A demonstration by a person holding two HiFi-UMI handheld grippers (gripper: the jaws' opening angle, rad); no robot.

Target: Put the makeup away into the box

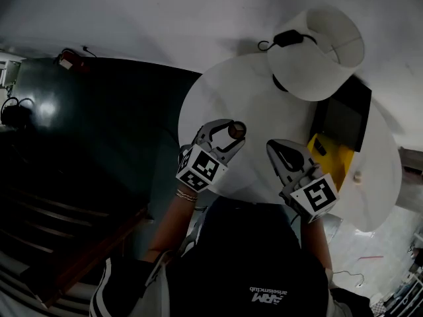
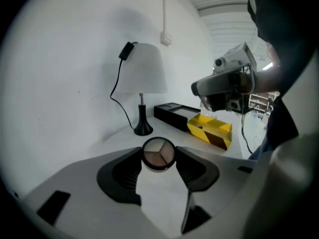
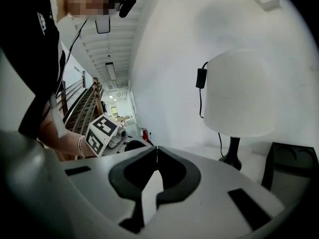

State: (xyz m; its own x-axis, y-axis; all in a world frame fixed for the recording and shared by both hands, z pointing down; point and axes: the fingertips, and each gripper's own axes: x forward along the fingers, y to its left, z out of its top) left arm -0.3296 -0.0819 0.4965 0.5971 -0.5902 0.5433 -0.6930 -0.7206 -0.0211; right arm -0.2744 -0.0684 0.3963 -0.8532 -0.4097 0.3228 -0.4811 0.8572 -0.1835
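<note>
The left gripper [image 1: 231, 134] clamps a small round glossy compact [image 2: 158, 153] of three brown powder wedges above the smooth round white table [image 1: 218, 91]. The right gripper [image 3: 156, 151] has its jaws pressed together, empty. A flat black rectangular box [image 2: 169, 112] sits on the table.

The head view is dim and uneven. The white round table [image 1: 225, 91] shows pale grey, while the dark floor [image 1: 99, 124] past the table's left edge sinks almost to black, with one faint sheen. Both gripper views are brighter and evenly lit, strongly bent by the wide lens, with black corners. In the left gripper view the eyeshadow compact [image 2: 158, 153] is sharp and glare burns out a patch at the right. In the right gripper view ceiling lights [image 3: 110, 69] glow down a corridor, and a soft grey shadow lies on the wall [image 3: 164, 59] above the lampshade [image 3: 239, 93].
</note>
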